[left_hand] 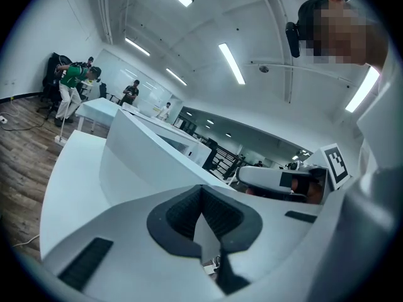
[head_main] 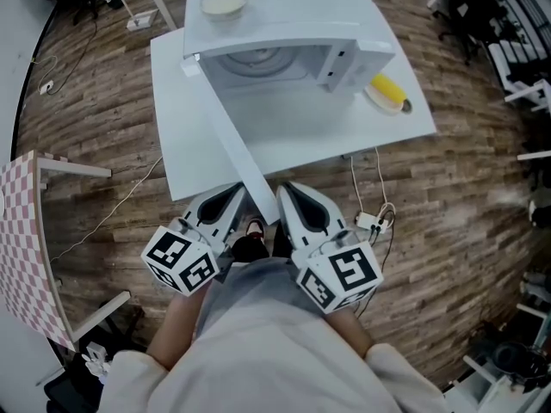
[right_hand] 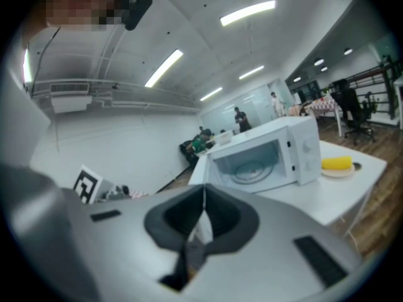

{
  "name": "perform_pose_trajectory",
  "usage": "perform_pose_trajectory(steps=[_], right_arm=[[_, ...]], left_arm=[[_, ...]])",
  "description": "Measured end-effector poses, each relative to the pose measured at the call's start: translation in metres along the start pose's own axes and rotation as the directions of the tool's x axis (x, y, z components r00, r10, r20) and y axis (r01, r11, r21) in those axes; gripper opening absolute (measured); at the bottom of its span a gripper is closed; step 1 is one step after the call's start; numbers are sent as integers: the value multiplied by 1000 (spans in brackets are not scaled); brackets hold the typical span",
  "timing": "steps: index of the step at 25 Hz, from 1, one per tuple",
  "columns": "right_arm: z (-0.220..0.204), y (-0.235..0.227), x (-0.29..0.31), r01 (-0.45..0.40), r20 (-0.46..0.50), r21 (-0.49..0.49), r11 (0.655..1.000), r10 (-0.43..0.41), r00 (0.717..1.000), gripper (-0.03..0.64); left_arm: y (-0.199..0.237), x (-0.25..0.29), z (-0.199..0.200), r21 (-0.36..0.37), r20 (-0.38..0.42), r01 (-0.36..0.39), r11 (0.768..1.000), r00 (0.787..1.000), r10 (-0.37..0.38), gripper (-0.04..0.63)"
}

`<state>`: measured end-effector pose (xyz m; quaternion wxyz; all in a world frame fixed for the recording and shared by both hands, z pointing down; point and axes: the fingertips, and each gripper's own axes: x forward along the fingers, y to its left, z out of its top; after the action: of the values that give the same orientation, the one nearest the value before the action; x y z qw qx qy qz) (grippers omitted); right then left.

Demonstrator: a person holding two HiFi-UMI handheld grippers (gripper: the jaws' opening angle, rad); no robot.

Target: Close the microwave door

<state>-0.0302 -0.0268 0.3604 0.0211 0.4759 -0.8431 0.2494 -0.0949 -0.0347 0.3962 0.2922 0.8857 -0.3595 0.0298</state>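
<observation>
Microwave door stands open, seen edge-on from above, face hidden.

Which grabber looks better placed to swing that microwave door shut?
Left, probably. The left gripper is beside the outer face of the open door, ready to push it toward the microwave; the right gripper is on the inner side.

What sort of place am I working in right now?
Probably an open-plan office or lab, not a kitchen: the microwave sits on a plain white table, office chairs stand on the wood-look floor, and long strip lights run across the ceiling.
</observation>
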Motion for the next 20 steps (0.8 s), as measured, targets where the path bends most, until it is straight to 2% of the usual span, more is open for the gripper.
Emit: perform_pose_trajectory(steps=[20], right_arm=[[14,-38,4,27,-1,33,999,-27,1000,23]], left_arm=[[-8,44,6,-26,-29,45,999,999,-46,14]])
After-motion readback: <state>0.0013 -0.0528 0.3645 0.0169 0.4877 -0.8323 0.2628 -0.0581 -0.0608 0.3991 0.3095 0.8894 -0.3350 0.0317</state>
